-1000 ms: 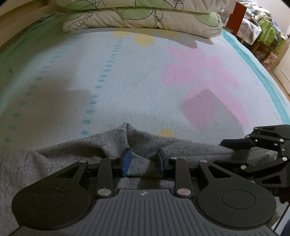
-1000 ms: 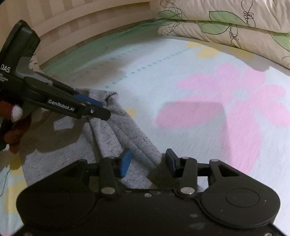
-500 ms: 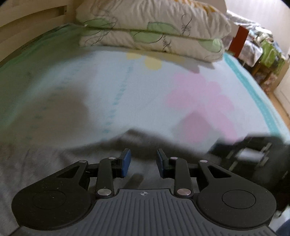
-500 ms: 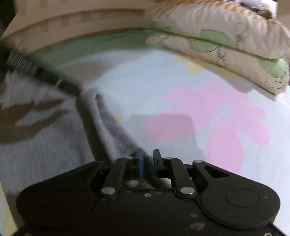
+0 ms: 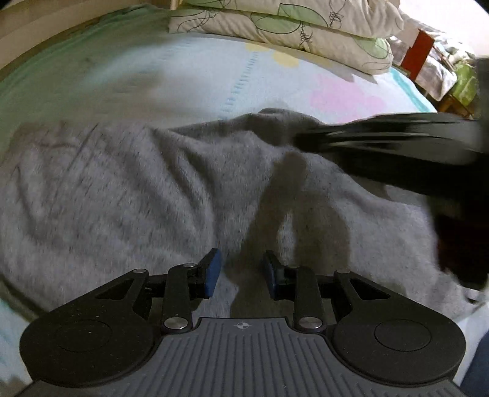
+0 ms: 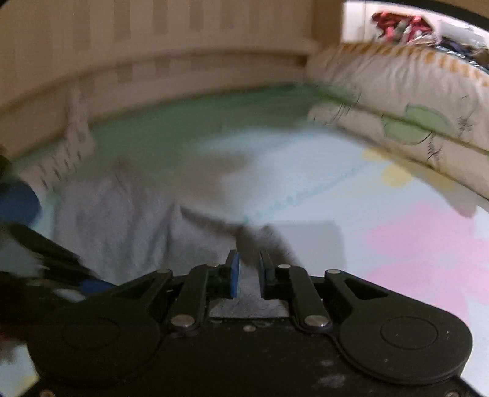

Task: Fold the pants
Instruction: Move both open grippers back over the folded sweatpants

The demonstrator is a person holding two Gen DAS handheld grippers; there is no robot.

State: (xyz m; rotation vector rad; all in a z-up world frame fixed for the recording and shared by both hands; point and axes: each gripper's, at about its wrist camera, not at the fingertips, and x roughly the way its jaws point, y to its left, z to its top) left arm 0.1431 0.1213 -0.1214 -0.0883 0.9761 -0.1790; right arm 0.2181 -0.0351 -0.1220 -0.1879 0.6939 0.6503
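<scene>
The right gripper [image 6: 248, 276] pinches an edge of the grey knitted pants [image 5: 128, 195] to carry the fold; the left gripper [image 5: 241, 271] hovers with wide, empty fingers.

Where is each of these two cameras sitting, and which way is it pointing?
Left wrist: rides the left hand-held gripper, looking along its open fingers over the grey pants toward the pillows; the right hand-held gripper crosses at right.
Right wrist: rides the right hand-held gripper, pinching pants cloth, facing the headboard.
Shared: pants, floral bedsheet, pillows.
</scene>
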